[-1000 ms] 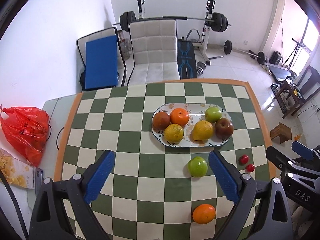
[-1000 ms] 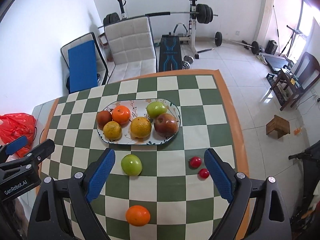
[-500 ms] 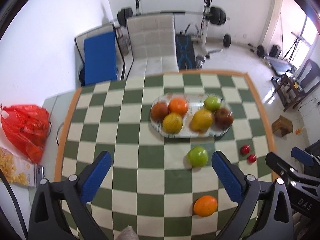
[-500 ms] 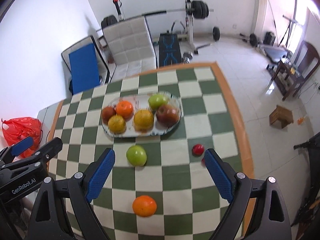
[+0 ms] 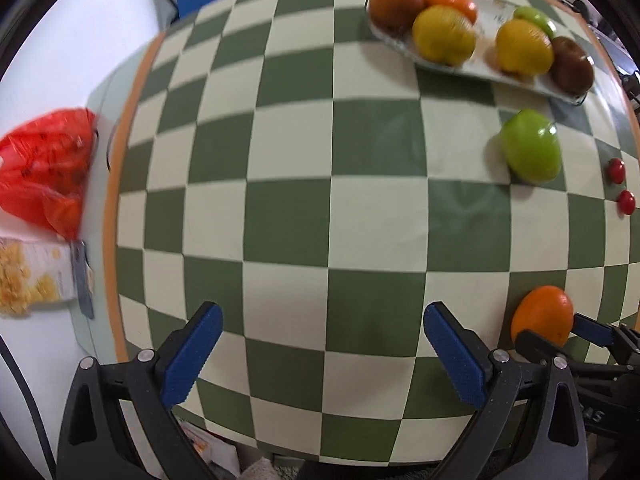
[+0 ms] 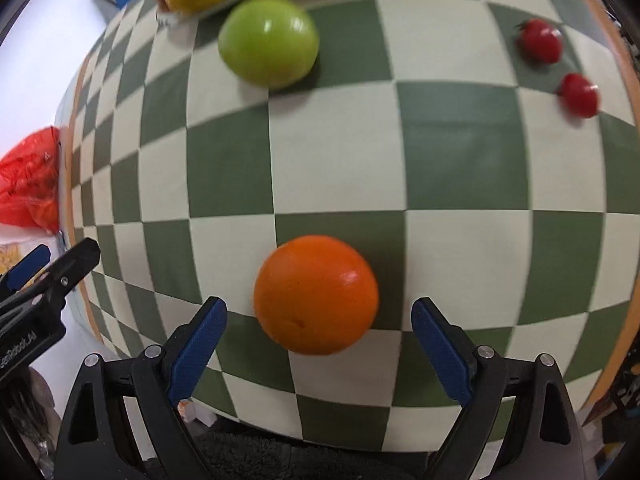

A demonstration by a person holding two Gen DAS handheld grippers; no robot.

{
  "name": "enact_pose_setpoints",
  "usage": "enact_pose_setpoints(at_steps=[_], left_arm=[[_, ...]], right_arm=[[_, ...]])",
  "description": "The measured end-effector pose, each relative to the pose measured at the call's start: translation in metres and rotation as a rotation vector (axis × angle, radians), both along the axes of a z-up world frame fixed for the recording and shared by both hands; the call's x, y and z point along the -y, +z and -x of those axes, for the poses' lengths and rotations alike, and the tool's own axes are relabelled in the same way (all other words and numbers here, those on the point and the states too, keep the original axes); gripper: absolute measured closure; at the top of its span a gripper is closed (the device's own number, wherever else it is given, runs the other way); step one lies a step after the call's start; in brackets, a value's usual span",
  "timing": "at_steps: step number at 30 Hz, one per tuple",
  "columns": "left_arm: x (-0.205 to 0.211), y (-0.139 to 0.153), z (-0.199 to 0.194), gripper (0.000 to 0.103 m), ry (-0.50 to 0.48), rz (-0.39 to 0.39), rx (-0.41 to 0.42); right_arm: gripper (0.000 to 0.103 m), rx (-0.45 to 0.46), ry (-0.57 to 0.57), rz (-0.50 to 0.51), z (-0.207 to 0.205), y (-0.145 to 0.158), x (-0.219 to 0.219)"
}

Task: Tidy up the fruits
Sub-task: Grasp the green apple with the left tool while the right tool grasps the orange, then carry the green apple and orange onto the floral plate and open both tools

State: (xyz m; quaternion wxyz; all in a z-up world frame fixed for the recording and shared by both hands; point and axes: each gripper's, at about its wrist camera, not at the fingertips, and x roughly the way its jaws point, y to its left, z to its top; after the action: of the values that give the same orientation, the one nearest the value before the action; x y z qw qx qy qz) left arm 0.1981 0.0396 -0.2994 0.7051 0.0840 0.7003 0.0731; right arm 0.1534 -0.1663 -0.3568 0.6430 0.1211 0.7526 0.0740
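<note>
An orange (image 6: 316, 294) lies loose on the checkered table (image 6: 340, 168), just ahead of my open right gripper (image 6: 319, 348) and between its fingertips; it also shows in the left wrist view (image 5: 542, 316). A green apple (image 6: 269, 41) (image 5: 530, 146) and two small red tomatoes (image 6: 540, 42) (image 6: 579, 94) lie farther on. The oval plate (image 5: 476, 66) holds several fruits, among them a yellow citrus (image 5: 444, 38). My left gripper (image 5: 320, 354) is open and empty, low over the table's near middle.
A red plastic bag (image 5: 44, 172) and a cereal box (image 5: 32, 276) lie off the table's left edge. The right gripper's fingertips (image 5: 592, 330) show beside the orange in the left wrist view. The table's orange border (image 6: 624, 80) is close to the tomatoes.
Both grippers have dropped low toward the table and tilted down. The right gripper has closed in on the loose orange, which now sits between its open fingers.
</note>
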Motion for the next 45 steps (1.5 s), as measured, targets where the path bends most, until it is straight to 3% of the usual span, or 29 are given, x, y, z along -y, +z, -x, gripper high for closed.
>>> enact_pose_setpoints(at_steps=[2,8,12,16,19,21,23,25,26,38,45], left_arm=[[0.001,-0.002,-0.001,0.0,0.012,0.021,-0.009],[0.026,0.011,-0.035,0.0,-0.003,0.118,0.016],[0.058,0.012,-0.073,0.0,-0.014,0.236,0.013],[0.087,-0.01,-0.107,0.0,0.016,0.376,-0.071],[0.105,-0.032,-0.126,0.0,0.035,0.423,-0.125],[0.116,-0.046,-0.135,0.004,0.022,0.431,-0.144],[0.124,-0.058,-0.137,0.019,-0.003,0.416,-0.161],[0.13,-0.065,-0.139,0.046,-0.034,0.381,-0.168],[0.132,-0.065,-0.138,0.048,-0.053,0.365,-0.161],[0.087,-0.058,-0.086,0.048,-0.048,0.347,-0.162],[0.082,-0.062,-0.085,0.048,-0.026,0.35,-0.139]], right_arm=[[0.033,-0.001,0.012,0.005,0.0,-0.009,-0.004],[0.035,0.024,0.024,0.022,-0.007,-0.003,0.003],[0.035,0.053,-0.048,0.027,-0.019,0.005,0.036],[0.035,0.058,-0.11,0.039,-0.034,0.006,0.068],[0.035,0.061,-0.14,0.048,-0.045,0.005,0.084],[0.035,0.057,-0.156,0.038,-0.053,0.002,0.091],[0.035,0.047,-0.171,0.026,-0.054,-0.003,0.093],[0.035,0.038,-0.182,0.019,-0.057,-0.009,0.096],[0.035,0.033,-0.188,0.016,-0.057,-0.011,0.097],[0.029,0.005,-0.206,-0.018,-0.062,-0.008,0.105],[0.029,0.0,-0.158,0.015,-0.072,-0.003,0.102]])
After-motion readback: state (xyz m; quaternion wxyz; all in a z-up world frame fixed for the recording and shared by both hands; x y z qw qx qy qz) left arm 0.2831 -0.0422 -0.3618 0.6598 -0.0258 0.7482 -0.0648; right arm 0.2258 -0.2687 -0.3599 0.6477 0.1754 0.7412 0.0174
